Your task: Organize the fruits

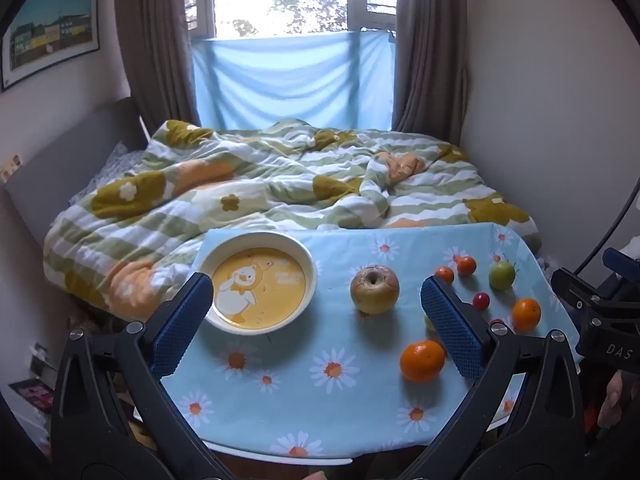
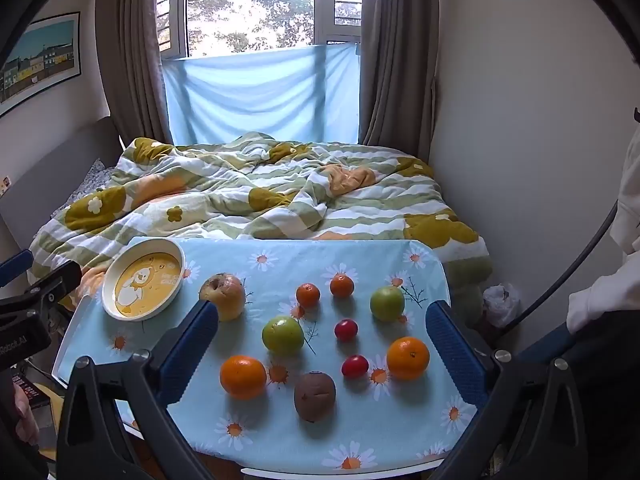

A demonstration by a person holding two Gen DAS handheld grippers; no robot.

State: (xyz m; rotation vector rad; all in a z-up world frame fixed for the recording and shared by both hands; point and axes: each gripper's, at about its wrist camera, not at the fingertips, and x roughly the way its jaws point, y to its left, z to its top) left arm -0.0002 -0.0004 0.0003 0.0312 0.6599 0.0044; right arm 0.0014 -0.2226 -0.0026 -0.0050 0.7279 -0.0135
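On the daisy-print tabletop (image 2: pixel 248 436), an empty duck-print bowl (image 2: pixel 108 280) sits at the far left beside a blemished apple (image 2: pixel 226 294). Right of them lie the oranges (image 2: pixel 243 376), green apples (image 2: pixel 283 335), cherry tomatoes (image 2: pixel 354 366) and a kiwi (image 2: pixel 314 396), all apart. The left gripper (image 1: pixel 316 320) and right gripper (image 2: pixel 320 344) hover with fingers wide, holding nothing.

Left gripper (image 1: pixel 316 304) hangs over the daisy-print table (image 1: pixel 280 408), jaws spread wide with nothing between them. The duck bowl (image 1: pixel 258 282) sits empty just past the left finger, the blemished apple (image 1: pixel 375 289) near the middle, and an orange (image 1: pixel 422 361) lies beside the right finger, smaller fruit scattered beyond
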